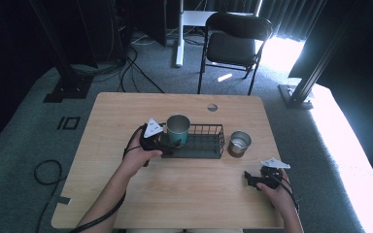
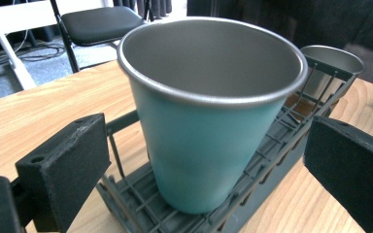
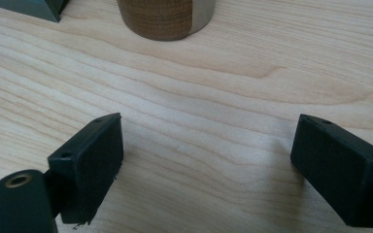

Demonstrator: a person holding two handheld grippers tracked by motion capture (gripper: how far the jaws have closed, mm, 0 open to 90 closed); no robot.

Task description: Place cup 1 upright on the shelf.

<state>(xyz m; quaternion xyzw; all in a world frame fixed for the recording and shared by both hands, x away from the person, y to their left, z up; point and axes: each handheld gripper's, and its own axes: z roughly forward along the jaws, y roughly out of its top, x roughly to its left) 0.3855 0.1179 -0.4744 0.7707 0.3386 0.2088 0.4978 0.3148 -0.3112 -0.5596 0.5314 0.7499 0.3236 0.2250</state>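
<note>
With my left tongs (image 2: pixel 199 160) wide around the teal cup (image 2: pixel 209 121) in the rack (image 2: pixel 291 145), an uneven squeeze could tip it.

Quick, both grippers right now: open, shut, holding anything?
Left gripper: open, jaws either side of the teal cup in the wire rack, not clamped.
Right gripper: open, holding nothing, over bare table.

Cup (image 1: pixel 178 129) in rack (image 1: pixel 205 145) — tin (image 1: pixel 239 143) just right.
</note>
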